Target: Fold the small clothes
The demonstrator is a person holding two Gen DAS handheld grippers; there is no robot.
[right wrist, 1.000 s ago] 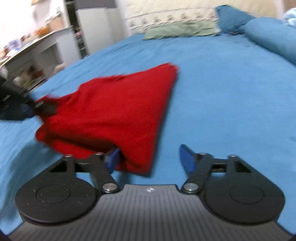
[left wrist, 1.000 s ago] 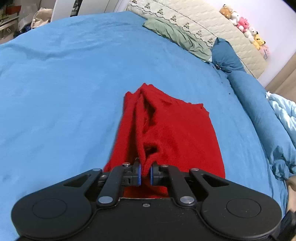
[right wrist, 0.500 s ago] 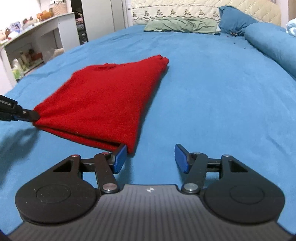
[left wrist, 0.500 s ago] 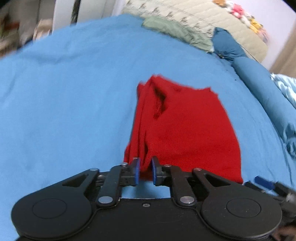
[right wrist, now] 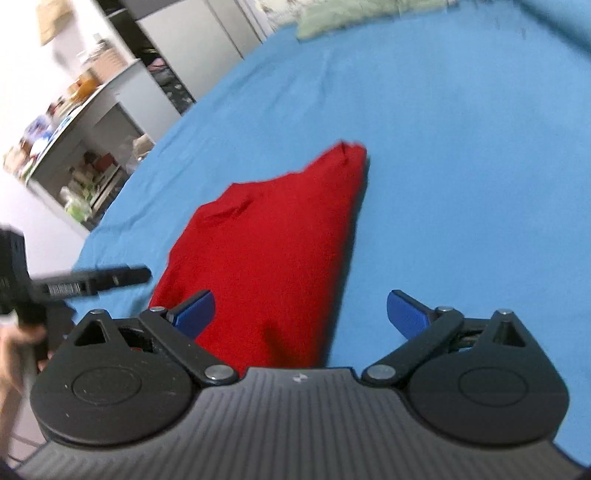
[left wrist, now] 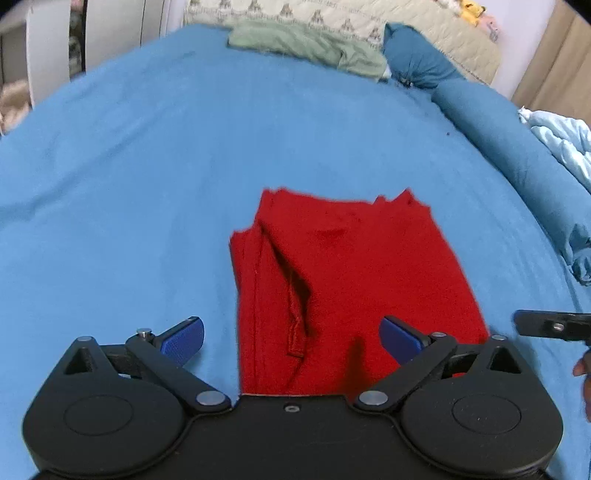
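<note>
A red knit garment [left wrist: 351, 273] lies folded flat on the blue bed sheet [left wrist: 129, 177], with a raised crease along its left side. My left gripper [left wrist: 291, 338] is open and empty, just above the garment's near edge. In the right wrist view the same garment [right wrist: 273, 254] lies ahead. My right gripper [right wrist: 301, 312] is open and empty over its near right corner. The right gripper's tip shows at the right edge of the left wrist view [left wrist: 550, 326]. The left gripper shows at the left of the right wrist view [right wrist: 92, 282].
A green pillow [left wrist: 306, 48] and a beige quilted headboard [left wrist: 424, 26] are at the far end. A blue bolster [left wrist: 509, 147] and a light blue duvet [left wrist: 561, 140] lie on the right. A grey shelf unit with clutter [right wrist: 81, 147] stands left of the bed.
My left gripper has let go of the red garment's edge and opened wide. The garment now lies flat. Both grippers have lifted and drawn back a little.
</note>
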